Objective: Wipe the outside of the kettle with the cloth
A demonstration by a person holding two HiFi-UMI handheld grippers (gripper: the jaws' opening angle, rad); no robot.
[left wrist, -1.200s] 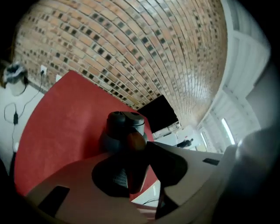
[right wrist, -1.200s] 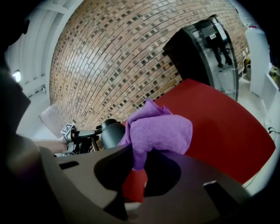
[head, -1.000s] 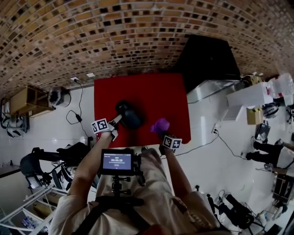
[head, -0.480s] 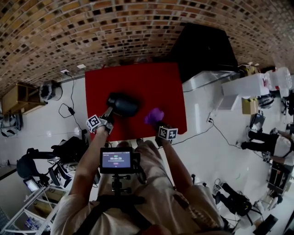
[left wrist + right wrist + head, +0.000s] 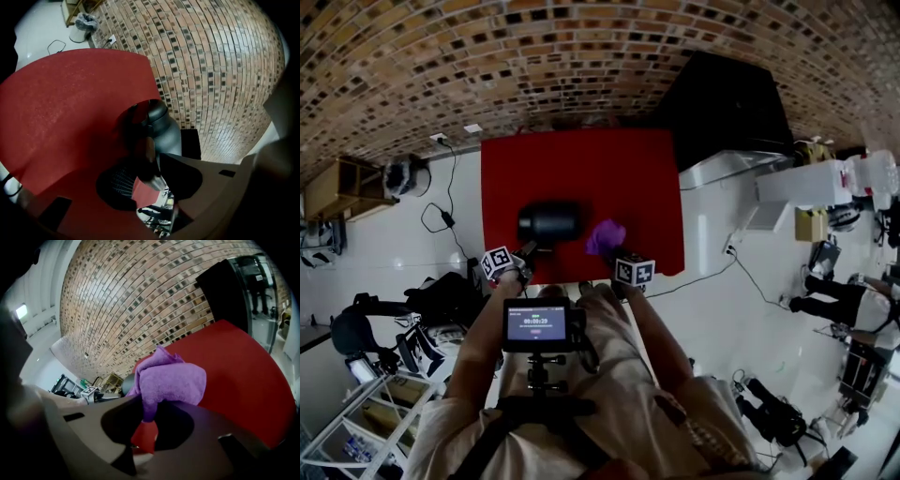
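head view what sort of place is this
Probably a lab or studio set up for recording, not a home kitchen: a bare brick wall, loose cables on a white floor, and camera gear lying about.

Both forearms (image 5: 478, 328) reached forward, side by side. The left gripper (image 5: 528, 251) pointed downward; its jaws had just been opening and stood slightly apart, with the kettle handle (image 5: 146, 157) loose between them. The right gripper (image 5: 616, 253) pointed downward, its 2 jaws clamped on the purple cloth (image 5: 168, 378).
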